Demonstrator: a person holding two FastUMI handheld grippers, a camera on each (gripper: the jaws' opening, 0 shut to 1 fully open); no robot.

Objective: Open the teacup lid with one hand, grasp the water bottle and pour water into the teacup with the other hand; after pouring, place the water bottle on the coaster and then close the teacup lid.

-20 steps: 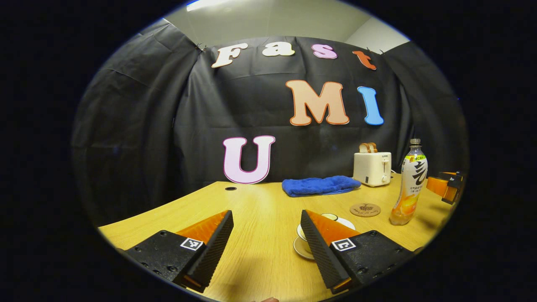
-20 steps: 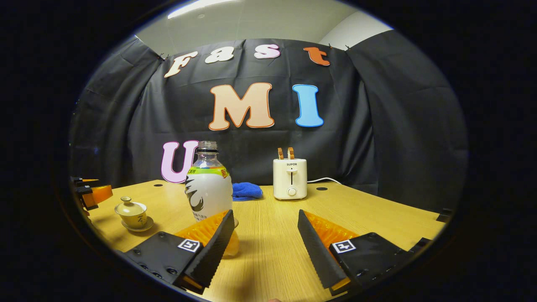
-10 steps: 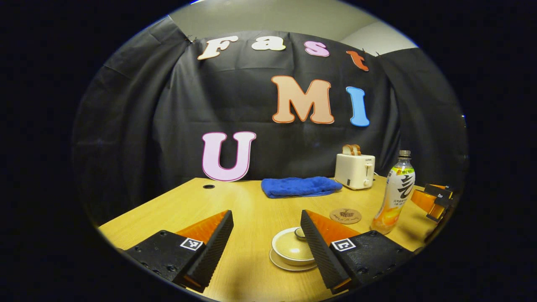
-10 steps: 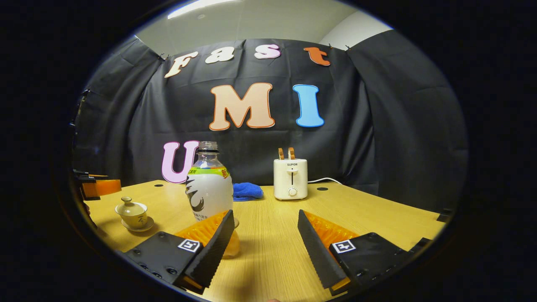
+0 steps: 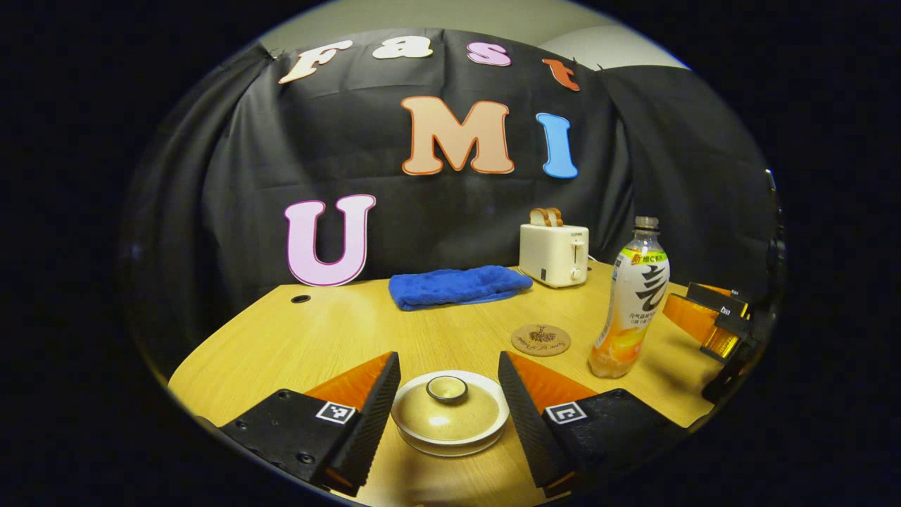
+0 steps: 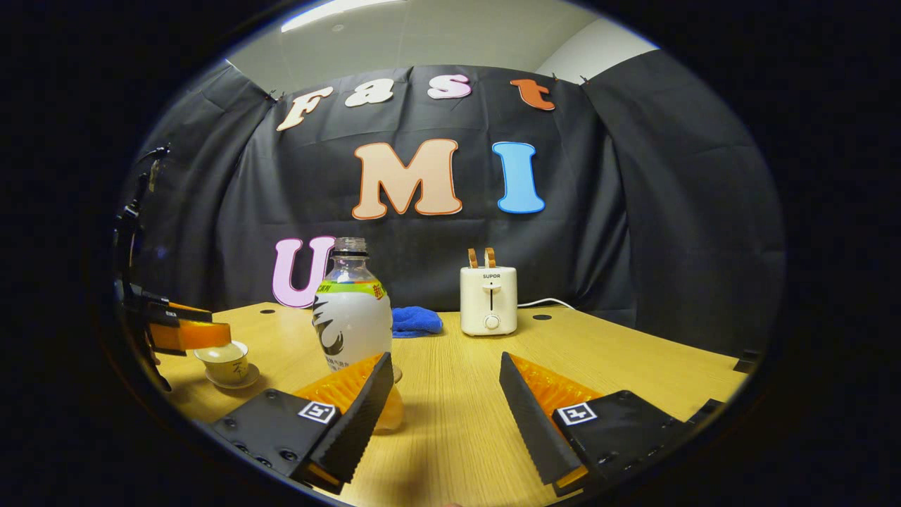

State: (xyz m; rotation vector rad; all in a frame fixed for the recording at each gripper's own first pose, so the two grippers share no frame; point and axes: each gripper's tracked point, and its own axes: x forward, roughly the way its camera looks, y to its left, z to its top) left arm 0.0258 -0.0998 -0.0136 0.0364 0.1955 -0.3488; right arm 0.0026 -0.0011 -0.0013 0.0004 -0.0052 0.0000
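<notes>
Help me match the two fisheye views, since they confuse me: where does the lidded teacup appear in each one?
Left gripper view: the teacup sits at bottom centre, lid on, between the left gripper's open fingers.
Right gripper view: the teacup stands far left on its saucer, its top hidden behind the left gripper.
Shared landmark: the white toaster at the table's back edge.

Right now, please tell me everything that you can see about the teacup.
The teacup is a small, glossy, beige cup that looks ceramic, with a domed lid on it and a dark-rimmed round knob on top. It stands upright on a pale saucer on the wooden table. The lid is still closed. The left gripper has its open jaws on either side of the lid, apparently not touching it. The right gripper view shows a dark mark on its side.
</notes>
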